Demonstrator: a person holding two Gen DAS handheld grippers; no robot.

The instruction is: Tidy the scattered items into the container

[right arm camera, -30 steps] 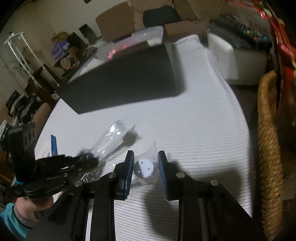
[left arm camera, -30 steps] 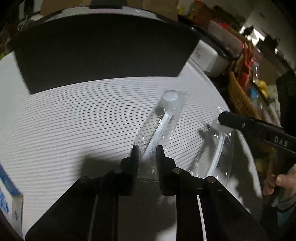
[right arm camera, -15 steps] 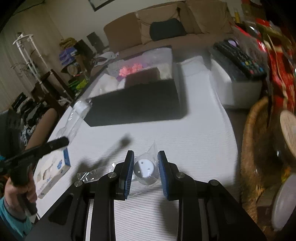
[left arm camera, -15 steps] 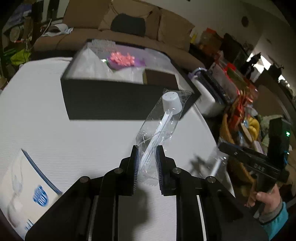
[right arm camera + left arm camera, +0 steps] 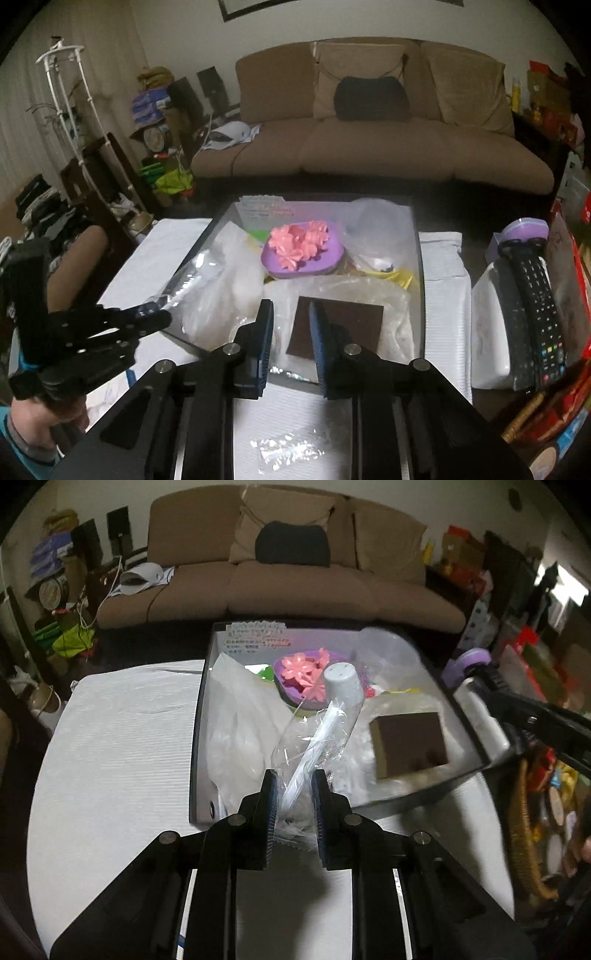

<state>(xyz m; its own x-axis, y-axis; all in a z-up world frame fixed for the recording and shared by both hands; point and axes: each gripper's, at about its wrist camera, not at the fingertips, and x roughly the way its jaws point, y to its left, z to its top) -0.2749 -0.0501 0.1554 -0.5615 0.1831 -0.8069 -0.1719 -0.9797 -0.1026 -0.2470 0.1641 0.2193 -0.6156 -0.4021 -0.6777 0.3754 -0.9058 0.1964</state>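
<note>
I'm holding the bagged scoop (image 5: pixel 320 726) pinched in the left gripper (image 5: pixel 293 805) jaws, mid-frame over the black box (image 5: pixel 197 716). Right gripper (image 5: pixel 291 332) jaws are closing, narrow, nothing visible between them.

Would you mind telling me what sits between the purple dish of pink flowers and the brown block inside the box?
In the right wrist view, crumpled clear plastic bags fill the stretch between the purple dish and the brown block in the box.
</note>
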